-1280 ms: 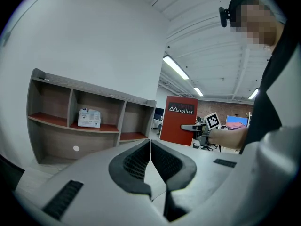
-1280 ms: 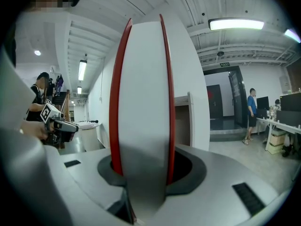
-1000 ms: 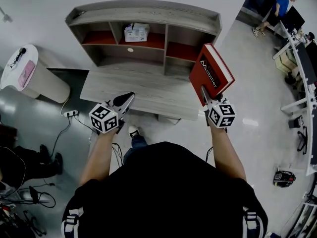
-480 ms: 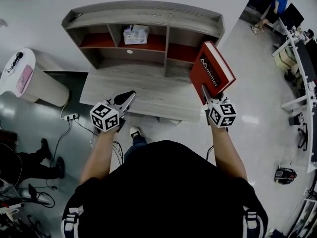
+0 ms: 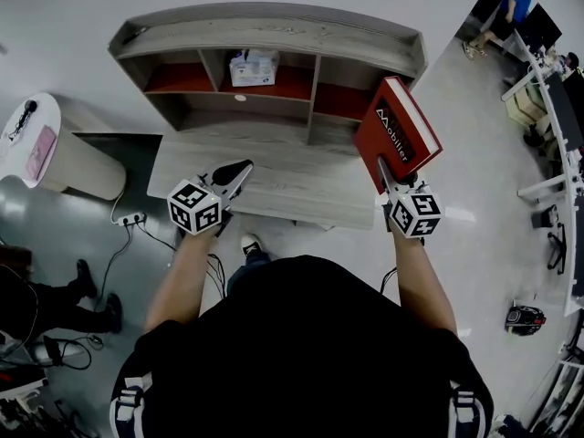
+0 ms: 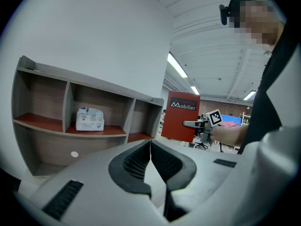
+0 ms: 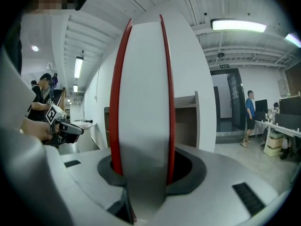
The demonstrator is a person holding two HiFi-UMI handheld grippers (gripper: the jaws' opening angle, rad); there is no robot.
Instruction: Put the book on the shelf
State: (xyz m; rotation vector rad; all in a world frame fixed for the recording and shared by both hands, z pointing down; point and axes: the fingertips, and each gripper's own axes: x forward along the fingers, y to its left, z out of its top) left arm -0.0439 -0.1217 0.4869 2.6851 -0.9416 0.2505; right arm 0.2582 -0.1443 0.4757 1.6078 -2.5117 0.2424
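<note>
Red book (image 5: 397, 133) upright near wooden shelf (image 5: 274, 35) right end.

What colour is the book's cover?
Red; the book shows best in the head view.

"What's different?"
"The book (image 5: 397, 133) in the right gripper (image 5: 389, 175) is now nearer the shelf (image 5: 274, 31), at its right end."
"And the left gripper (image 5: 243, 167)?"
"It reaches further in over the desk's (image 5: 292, 182) front edge."

A white printed packet (image 5: 252, 66) lies flat. At far left stands a round white pedestal (image 5: 82, 167) with a pink card (image 5: 41, 151) on top. A power strip (image 5: 132, 218) lies on the grey floor (image 5: 493, 199) beside it. 1 person in blue (image 5: 517, 5) stands at upper right, and a round black device (image 5: 523, 318) sits at lower right.
</note>
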